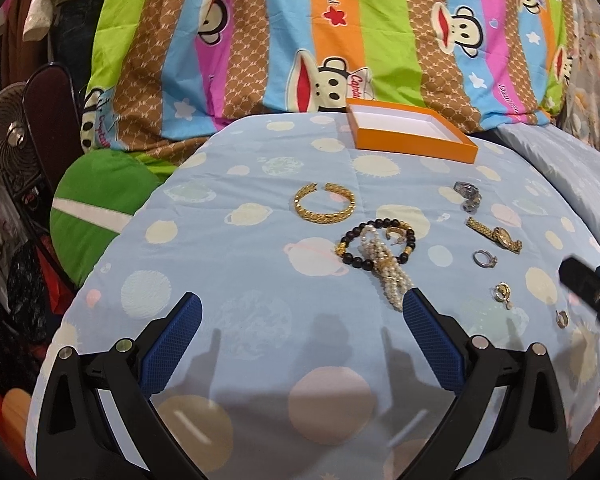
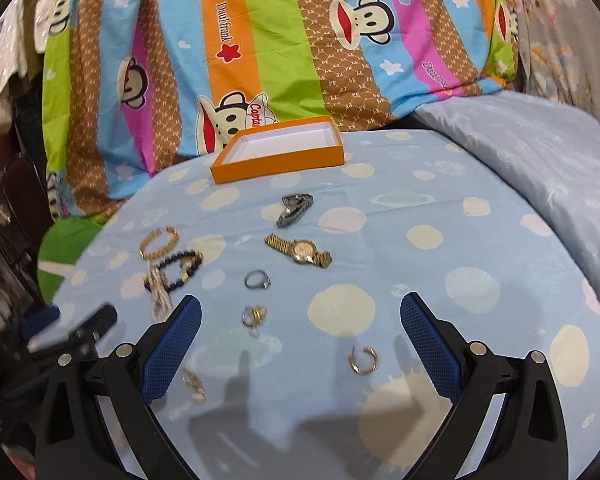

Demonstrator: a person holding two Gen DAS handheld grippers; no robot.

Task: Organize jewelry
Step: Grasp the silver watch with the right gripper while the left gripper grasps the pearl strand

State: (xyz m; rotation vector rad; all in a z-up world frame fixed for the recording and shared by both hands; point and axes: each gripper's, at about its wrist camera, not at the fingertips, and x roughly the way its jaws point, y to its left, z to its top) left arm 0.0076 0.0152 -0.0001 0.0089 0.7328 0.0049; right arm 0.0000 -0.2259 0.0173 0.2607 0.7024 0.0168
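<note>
Nothing is sorted yet: the orange box (image 2: 278, 151) sits empty far ahead of both claws. Bracelets (image 1: 325, 202), watches (image 2: 299, 251) and rings (image 2: 257, 279) are scattered between. Left claw (image 1: 302, 310) and right claw (image 2: 300, 312) are held wide apart, empty.

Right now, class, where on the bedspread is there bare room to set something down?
Bare cloth lies right of the gold watch, toward the pale quilt, and left of the gold bangle. It is crowded from the bead bracelet across to the rings.

Gold bangle (image 1: 325, 203), two watches (image 2: 300, 251), rings, possibly earrings, near empty orange box (image 1: 412, 132)
</note>
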